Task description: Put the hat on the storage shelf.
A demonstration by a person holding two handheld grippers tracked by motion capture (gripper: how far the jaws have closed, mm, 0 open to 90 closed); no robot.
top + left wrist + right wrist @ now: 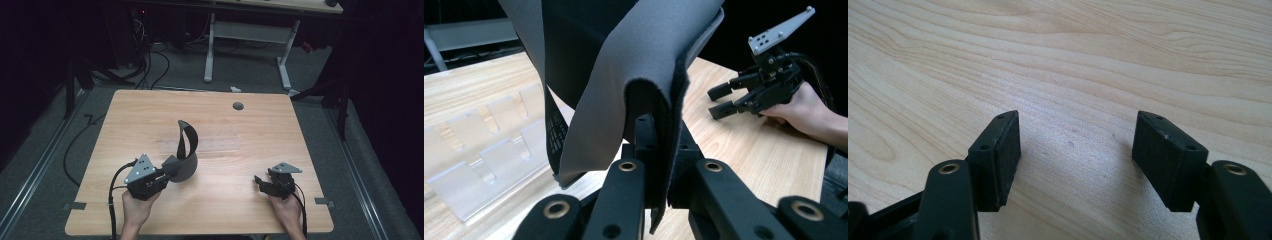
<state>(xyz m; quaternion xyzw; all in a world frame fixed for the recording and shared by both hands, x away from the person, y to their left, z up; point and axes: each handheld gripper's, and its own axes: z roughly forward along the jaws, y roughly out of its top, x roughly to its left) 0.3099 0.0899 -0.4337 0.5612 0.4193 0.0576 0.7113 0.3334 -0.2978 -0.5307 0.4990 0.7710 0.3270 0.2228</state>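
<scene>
A floppy grey pad with a black underside [188, 150] curls upward from the wooden table [235, 125] left of centre. My left gripper [169, 169] is shut on its lower edge; in the left gripper view the folded grey pad [634, 60] is pinched between the black jaws of the left gripper [659, 150]. My right gripper [260, 183] rests low at the table's front right, apart from the pad, and it also appears as the far right gripper [722, 100] in the left gripper view. In the right gripper view the right gripper [1077, 145] stands open over bare wood, nothing between its pads [1009, 150].
A clear plastic rack [484, 150] lies flat on the table just beyond the pad. A round grey cable hole [238, 106] sits near the far edge. Grey tape patches [324, 201] mark the front corners. A second desk's white legs [209, 45] stand behind.
</scene>
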